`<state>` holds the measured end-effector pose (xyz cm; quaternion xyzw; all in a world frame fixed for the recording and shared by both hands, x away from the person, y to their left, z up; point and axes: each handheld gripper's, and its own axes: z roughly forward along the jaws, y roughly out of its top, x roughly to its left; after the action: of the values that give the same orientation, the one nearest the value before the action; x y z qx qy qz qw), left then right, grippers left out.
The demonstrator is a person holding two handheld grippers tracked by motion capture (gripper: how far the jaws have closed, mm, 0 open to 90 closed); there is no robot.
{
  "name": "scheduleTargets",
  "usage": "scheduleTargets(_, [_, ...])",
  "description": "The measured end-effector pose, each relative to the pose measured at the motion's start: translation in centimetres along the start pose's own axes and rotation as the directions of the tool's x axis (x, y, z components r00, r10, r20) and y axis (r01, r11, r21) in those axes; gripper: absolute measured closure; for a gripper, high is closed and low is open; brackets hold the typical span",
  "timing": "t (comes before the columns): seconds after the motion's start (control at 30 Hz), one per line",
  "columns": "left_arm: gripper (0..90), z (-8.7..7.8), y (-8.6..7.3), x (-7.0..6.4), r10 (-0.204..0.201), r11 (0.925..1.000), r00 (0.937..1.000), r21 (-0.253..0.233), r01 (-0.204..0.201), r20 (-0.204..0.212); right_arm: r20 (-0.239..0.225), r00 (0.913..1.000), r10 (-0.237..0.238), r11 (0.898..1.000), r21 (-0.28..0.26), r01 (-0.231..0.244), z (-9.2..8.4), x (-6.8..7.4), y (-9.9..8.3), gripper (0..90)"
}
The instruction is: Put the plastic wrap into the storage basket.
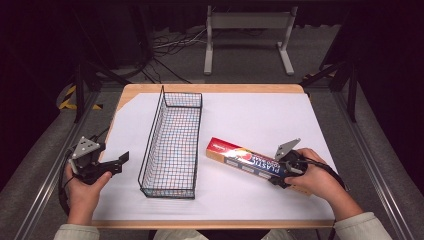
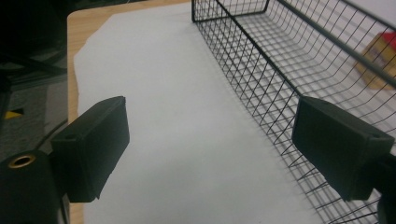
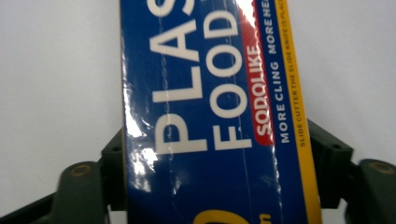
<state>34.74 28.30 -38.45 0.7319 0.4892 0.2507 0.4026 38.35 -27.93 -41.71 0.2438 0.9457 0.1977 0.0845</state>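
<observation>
A long blue, red and yellow plastic food wrap box (image 1: 245, 161) lies on the white sheet, right of the middle. My right gripper (image 1: 282, 172) is at its near end. In the right gripper view the box (image 3: 205, 107) runs between both black jaws, which press its two sides, so the right gripper (image 3: 217, 154) is shut on it. A black wire basket (image 1: 150, 135), long and narrow, stands empty left of the box. My left gripper (image 1: 121, 161) is open just left of the basket's near end, low over the sheet. In the left gripper view the gripper (image 2: 210, 126) holds nothing, with the basket (image 2: 280, 60) to its right and the box (image 2: 380, 51) seen through the mesh.
A white sheet (image 1: 260, 115) covers most of the wooden table (image 1: 210, 88). Bare sheet lies behind the box and in front of the basket. Beyond the table's far edge a white metal stand (image 1: 247, 22) and cables sit on the floor.
</observation>
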Motion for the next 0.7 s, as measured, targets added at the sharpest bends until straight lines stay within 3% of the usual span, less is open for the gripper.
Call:
scheduleTargets(0.17, [22.9, -0.3, 0.8, 0.3, -0.032, 0.999, 0.9994, 0.032, 0.031, 0.014, -0.015, 0.9984, -0.054, 0.998, 0.035, 0.054, -0.2, 0.1, 0.5, 39.3])
scheduleTargets(0.23, [23.9, -0.2, 1.6, 0.6, -0.043, 0.9976, 0.9944, 0.058, 0.038, 0.096, -0.019, 0.9986, -0.049, 0.998, 0.037, 0.05, -0.2, 0.1, 0.6, 39.5])
scheduleTargets(0.33, [31.4, -0.2, 2.3, -0.1, 0.018, 0.9976, 0.9975, 0.066, -0.023, 0.069, -0.051, 0.9984, -0.027, 0.999, 0.036, 0.029, -0.3, 0.0, 0.6, 39.9])
scheduleTargets(0.43, [30.7, -0.4, 2.9, -0.6, 0.033, 0.9974, 0.9966, 0.062, -0.038, 0.076, -0.051, 0.9985, -0.019, 0.999, 0.041, 0.021, -0.6, 0.1, 0.8, 40.2])
scheduleTargets(0.5, [30.1, -0.4, 3.2, -0.6, 0.011, 0.998, 0.9908, 0.06, -0.019, 0.135, -0.037, 0.9992, -0.016, 0.999, 0.04, 0.018, -1.1, 0.1, 0.9, 40.4])
scheduleTargets(0.53, [30.0, -0.3, 3.3, -0.7, 0.009, 0.9979, 0.9896, 0.063, -0.018, 0.143, -0.034, 0.9994, -0.008, 1.0, 0.026, 0.009, -1.5, 0.0, 1.0, 40.4])
scheduleTargets(0.63, [30.1, 0.2, 3.4, -1.0, 0.044, 0.9973, 0.9814, 0.049, -0.054, 0.187, -0.035, 0.9994, -0.003, 1.0, 0.001, 0.003, -2.8, -0.3, 1.3, 40.4])
scheduleTargets(0.7, [31.4, 0.2, 3.6, -1.3, 0.059, 0.9967, 0.9795, 0.044, -0.068, 0.192, -0.023, 0.9996, -0.014, 1.0, -0.007, 0.014, -3.9, -0.4, 1.7, 40.4])
